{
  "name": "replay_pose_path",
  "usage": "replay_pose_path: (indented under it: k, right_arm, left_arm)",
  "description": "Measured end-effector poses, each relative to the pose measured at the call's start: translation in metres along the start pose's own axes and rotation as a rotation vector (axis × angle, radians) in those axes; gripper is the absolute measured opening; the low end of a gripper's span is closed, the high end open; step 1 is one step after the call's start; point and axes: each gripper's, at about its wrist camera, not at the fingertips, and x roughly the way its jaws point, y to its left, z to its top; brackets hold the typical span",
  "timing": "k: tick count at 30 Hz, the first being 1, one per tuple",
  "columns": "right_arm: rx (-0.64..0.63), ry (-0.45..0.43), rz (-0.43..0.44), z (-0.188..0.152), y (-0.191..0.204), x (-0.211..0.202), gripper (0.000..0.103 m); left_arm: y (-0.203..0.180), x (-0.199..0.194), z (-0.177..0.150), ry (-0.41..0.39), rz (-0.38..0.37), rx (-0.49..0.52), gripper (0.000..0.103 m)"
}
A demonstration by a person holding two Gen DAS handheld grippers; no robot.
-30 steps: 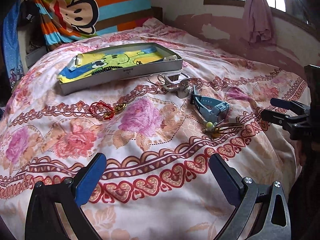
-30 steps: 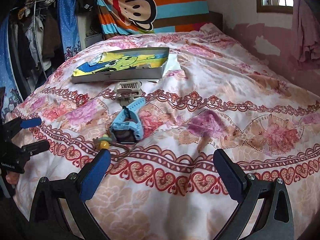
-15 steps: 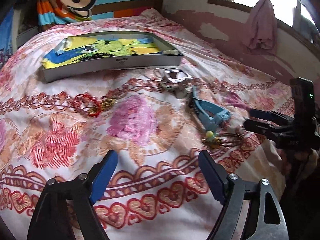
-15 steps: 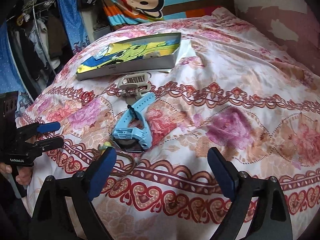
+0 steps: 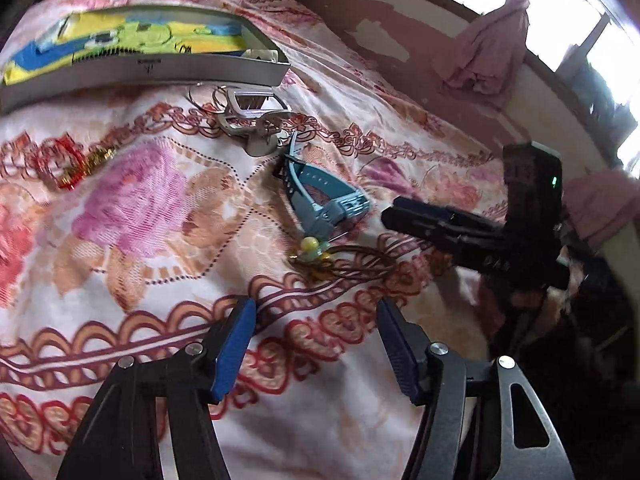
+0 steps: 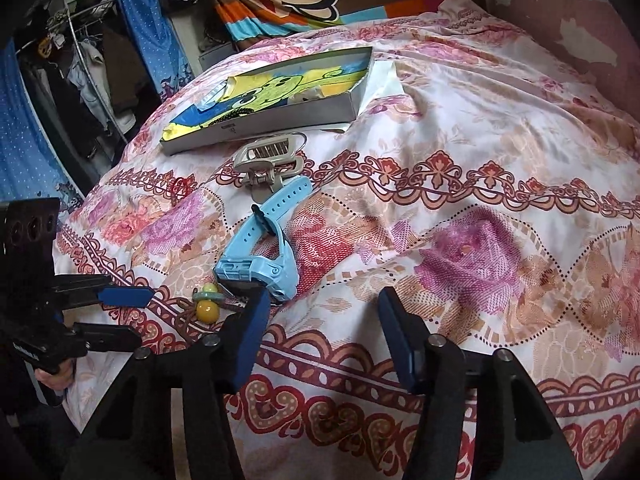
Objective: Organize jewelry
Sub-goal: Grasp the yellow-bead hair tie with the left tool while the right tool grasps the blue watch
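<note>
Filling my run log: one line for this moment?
left gripper: closing, empty | right gripper: closing, empty | blue watch: on bedspread | tray: beyond

Red bracelet [image 5: 60, 162] blurred

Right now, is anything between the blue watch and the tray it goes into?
Yes. The silver watch lies on the bedspread directly between the blue watch and the near wall of the tray. Lifted over it, the route looks clear.
</note>
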Motion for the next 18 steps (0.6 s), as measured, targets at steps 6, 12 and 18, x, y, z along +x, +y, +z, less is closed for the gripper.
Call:
replay_pose_path:
  k: [6,12,18]
  right_arm:
    - [0.014,-0.005,0.045,0.005,-0.009,0.001,0.045]
    - [0.075,-0.025,0.115,0.018,-0.016,0.008,0.04]
    - [0.067,0.024,0.14,0.024,-0.009,0.029,0.032]
  left_arm:
    - [0.007,0.007,0.004,0.005,-0.122,-0.211,0.056]
    - [0.004,0.028,0.006,0.056,-0.07,-0.307,0.038]
    - [0.008,0.044,0.008,0.091,-0.023,-0.372,0.007]
